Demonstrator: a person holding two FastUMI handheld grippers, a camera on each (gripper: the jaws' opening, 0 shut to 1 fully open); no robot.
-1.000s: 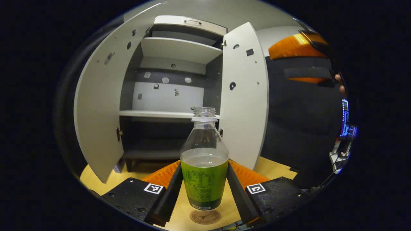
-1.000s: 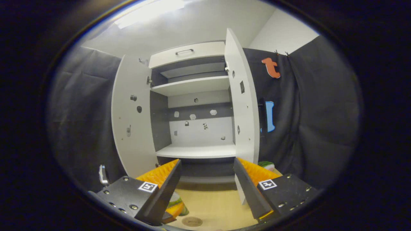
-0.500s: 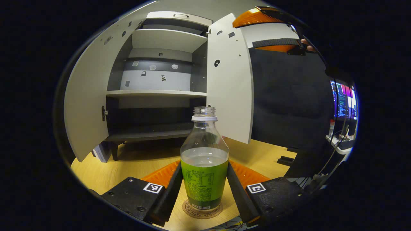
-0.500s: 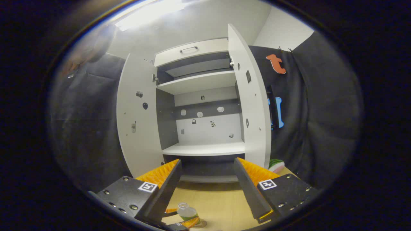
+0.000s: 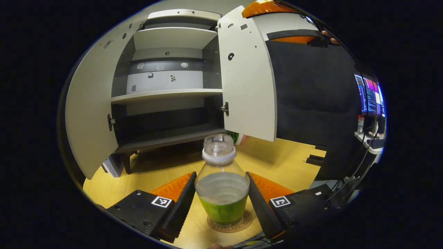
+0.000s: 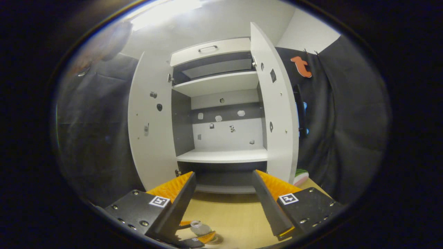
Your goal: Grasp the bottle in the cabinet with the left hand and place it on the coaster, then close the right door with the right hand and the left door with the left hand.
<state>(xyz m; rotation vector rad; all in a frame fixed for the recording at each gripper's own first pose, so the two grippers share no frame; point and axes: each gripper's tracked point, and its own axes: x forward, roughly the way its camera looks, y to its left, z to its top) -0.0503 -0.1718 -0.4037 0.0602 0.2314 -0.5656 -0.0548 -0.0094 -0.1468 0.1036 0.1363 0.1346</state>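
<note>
The left gripper [image 5: 221,204] is holding the uncapped, part-filled bottle [image 5: 221,188] with a green label, both fingers pressing against its lower body, and the bottle's base is sitting on the round coaster [image 5: 230,223] on the wooden tabletop [image 5: 283,162]. The bottle is leaning slightly towards the camera in the left gripper view, so whether the base is lying fully flat cannot be told. In judgement, the placing step is nearing completion: the bottle should be settled upright and centred on the coaster before the fingers are parted, and the parting should be even and slow, since the open neck is carrying liquid that could spill if the bottle is nudged. The withdrawal should be straight back, clear of the label. The right gripper [image 6: 224,204] is hovering with its fingers spread and nothing between them, facing the open cabinet [image 6: 221,155], with the right door [image 6: 277,114] and the left door [image 6: 148,128] both standing wide. The bottle is also appearing low in the right gripper view, beside that gripper's left finger
</note>
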